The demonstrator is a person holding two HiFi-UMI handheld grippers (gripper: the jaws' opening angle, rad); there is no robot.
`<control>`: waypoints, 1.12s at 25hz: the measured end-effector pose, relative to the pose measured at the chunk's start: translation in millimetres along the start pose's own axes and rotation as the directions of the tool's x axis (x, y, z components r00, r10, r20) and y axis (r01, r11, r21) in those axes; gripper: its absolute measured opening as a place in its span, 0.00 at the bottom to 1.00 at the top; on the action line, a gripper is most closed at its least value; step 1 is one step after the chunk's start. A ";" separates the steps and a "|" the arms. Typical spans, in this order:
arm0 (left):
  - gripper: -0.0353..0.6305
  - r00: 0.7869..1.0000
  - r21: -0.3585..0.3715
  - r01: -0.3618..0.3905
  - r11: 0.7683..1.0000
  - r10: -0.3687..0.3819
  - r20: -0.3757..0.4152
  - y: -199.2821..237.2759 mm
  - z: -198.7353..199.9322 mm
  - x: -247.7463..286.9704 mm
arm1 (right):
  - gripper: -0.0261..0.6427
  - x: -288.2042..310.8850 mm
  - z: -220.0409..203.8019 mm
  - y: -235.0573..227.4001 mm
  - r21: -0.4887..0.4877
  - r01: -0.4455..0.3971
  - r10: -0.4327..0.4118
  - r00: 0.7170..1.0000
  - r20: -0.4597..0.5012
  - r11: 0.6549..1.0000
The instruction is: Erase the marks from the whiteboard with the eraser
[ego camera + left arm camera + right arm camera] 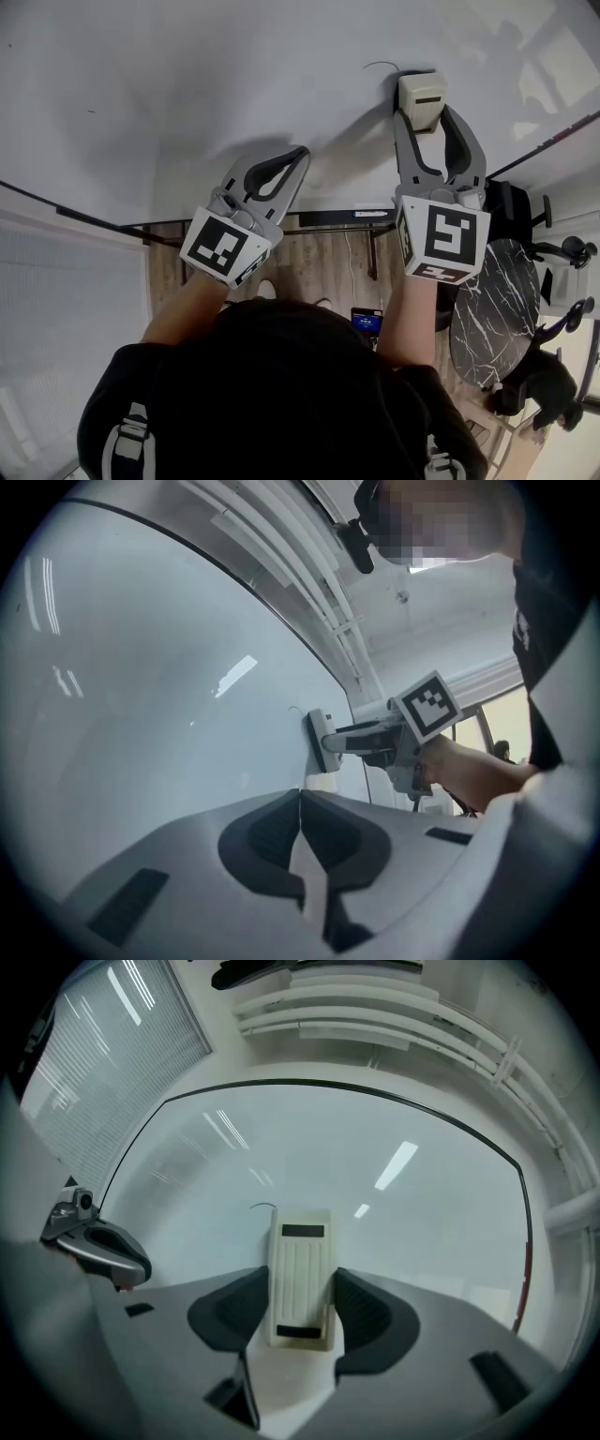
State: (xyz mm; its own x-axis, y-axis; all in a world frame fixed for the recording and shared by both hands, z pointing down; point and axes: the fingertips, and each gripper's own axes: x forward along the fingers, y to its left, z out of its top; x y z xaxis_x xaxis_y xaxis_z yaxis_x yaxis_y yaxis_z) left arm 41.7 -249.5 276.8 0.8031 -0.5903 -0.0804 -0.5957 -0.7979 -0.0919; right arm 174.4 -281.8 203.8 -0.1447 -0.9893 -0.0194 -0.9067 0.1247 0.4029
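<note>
From the head view, my right gripper [427, 120] is clamped on the cream eraser [422, 92] and holds it flat against the whiteboard [187, 84]. My left gripper [300, 156] hangs near the board with its jaws pressed together on nothing. Just beside the eraser's upper left corner sits one thin dark stroke [380, 66] — the only mark I can find. Below the board's edge are a wooden floor [319, 253], a round marble tabletop [492, 309] and an office chair [562, 253].

In the left gripper view the jaws meet tip to tip, empty. Across the board the eraser's face lies on the glossy surface, with the faint curl of the stroke just above it. White ceiling beams [309, 583] run overhead.

In the right gripper view the eraser stands lengthwise between my jaws, gripped on both long sides. The curved line lies just off its far left corner (not yet under the pad). The board reflects ceiling lights inside a dark border, and window blinds [94, 1044] hang to its left.

I judge the job nearly done — the rest of the board looks clean, and this one stroke is left to wipe.
</note>
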 end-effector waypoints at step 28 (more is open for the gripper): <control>0.06 0.975 0.078 -0.222 0.972 0.222 0.010 44.6 22.2 -57.9 | 0.37 -32.8 37.7 35.0 -0.026 -0.077 0.078 0.995 0.062 0.997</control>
State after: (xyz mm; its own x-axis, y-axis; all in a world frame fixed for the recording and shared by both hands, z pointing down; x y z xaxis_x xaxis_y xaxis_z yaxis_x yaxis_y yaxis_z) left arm -31.5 -248.1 255.2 0.6510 -0.7512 -0.1090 -0.7579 -0.6352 -0.1488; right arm 132.5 -242.1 184.0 -0.2397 -0.9698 -0.0449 -0.8821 0.1983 0.4273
